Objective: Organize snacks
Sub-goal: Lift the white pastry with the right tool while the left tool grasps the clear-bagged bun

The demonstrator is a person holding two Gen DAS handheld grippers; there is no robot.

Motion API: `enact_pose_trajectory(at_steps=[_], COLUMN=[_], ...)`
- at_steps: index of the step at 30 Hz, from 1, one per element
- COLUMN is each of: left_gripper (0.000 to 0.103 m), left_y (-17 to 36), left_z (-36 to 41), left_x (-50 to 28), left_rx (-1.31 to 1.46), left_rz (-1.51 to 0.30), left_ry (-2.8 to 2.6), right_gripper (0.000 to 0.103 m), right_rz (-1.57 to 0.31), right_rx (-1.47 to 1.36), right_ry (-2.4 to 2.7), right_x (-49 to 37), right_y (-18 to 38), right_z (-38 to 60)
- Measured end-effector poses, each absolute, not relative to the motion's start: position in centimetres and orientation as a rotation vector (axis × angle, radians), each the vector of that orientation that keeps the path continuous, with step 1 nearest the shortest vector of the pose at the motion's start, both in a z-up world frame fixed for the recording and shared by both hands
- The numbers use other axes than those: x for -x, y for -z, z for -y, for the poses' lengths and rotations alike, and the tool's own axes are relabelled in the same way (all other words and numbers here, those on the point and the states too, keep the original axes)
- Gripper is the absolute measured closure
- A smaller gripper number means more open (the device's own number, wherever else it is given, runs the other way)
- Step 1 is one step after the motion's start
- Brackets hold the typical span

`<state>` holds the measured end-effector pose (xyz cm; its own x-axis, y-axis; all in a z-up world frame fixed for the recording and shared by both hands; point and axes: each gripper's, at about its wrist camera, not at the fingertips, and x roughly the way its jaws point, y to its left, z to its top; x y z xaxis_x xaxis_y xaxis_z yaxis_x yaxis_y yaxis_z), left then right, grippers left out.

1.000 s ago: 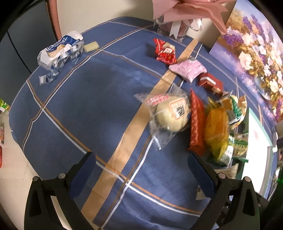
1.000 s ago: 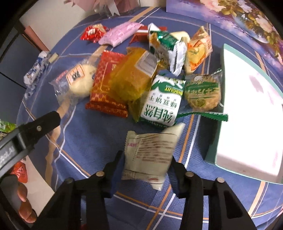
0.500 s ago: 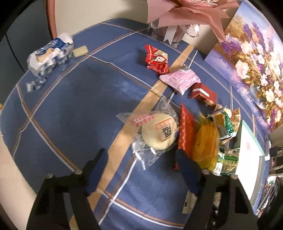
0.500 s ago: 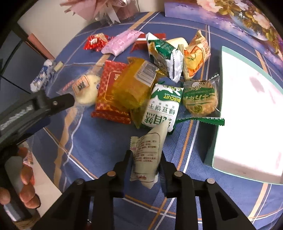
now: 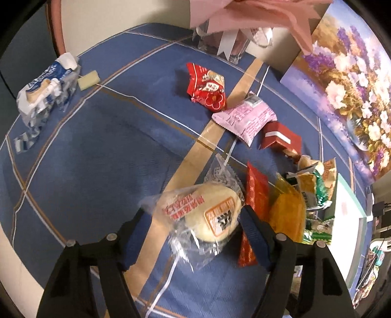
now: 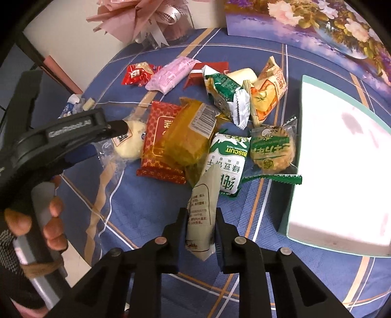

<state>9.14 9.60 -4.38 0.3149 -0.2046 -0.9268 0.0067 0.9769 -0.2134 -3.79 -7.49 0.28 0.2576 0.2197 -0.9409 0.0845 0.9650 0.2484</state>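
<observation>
My left gripper [image 5: 193,220] has its jaws around a round pale bun in a clear wrapper [image 5: 210,215], both pads touching the wrapper; it also shows in the right wrist view [image 6: 129,141]. My right gripper [image 6: 201,220] is shut on a grey-beige snack packet [image 6: 201,208], held edge-up above the cloth. A pile of snacks lies between: a red packet [image 6: 158,141], a yellow packet [image 6: 190,137], a green-white biscuit pack [image 6: 228,159], and a round cracker pack [image 6: 273,149]. A white box with a teal rim [image 6: 342,166] sits at the right.
A red candy bag [image 5: 207,88], a pink packet [image 5: 244,117] and a dark red box [image 5: 281,139] lie farther back. A crumpled blue-white wrapper [image 5: 44,90] is at the far left. A pink bouquet [image 6: 136,14] and flower painting [image 5: 347,80] stand behind.
My left gripper moved forward to the bun and closed its jaws onto the wrapper. My right gripper squeezed the grey packet tighter, turning it edge-up.
</observation>
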Motion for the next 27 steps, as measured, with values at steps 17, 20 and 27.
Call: enact_pose_trajectory(at_steps=[17,20,27], left_gripper=[0.055,0.056,0.061], left_y=[6.0,5.2,1.5], left_z=[-9.7,-10.2,-10.5], left_x=[-8.5,-7.5,-5.9], left_rx=[0.338,0.343,0.357], left_rz=[-1.243,-1.236,-1.186], left_ry=[0.2,0.175,0.156], right_gripper=[0.082,0.082,0.082], right_rz=[-1.324,-1.311,-1.258], right_rx=[-0.3,-0.314,-0.352], right_ry=[-0.079,-0.084,-0.089], right_x=[3.6,3.8,4.7], right_y=[0.8,0.3,-1.8], right_z=[8.3,8.5,9.4])
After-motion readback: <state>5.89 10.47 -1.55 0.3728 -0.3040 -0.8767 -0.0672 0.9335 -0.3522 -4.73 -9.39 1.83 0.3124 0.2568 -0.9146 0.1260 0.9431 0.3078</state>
